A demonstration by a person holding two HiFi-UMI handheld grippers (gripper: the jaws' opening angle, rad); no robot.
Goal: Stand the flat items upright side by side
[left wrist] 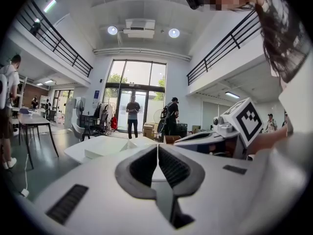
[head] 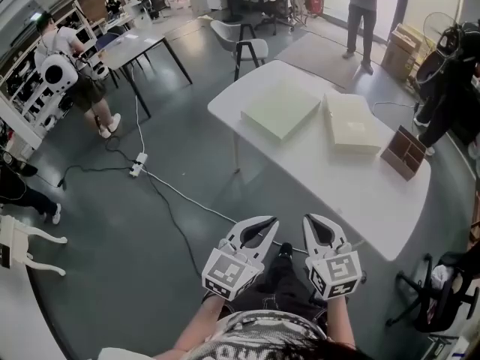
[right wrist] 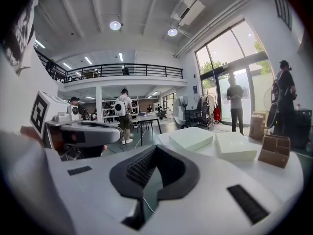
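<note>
Evidently the approach stage; nothing stands upright yet. White desk (head: pixel 330 186) carries a left pale slab (head: pixel 280 109) and a right pale slab (head: pixel 352 124), lying flat side by side toward its far edge, and a brown divided rack (head: pixel 406 152) at its right end. Left tongs (head: pixel 268 223) and right tongs (head: pixel 313 222) are short of its near edge, both closed and empty. Next move, probably: reach the desk, open, grip a slab's edge.

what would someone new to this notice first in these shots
The white table in the middle of the head view stands out, with a greenish-white flat slab and a cream flat slab lying side by side on it and a brown divided rack at its right end. Lower down, the left gripper and right gripper hang over the grey floor, jaws shut and empty.
</note>
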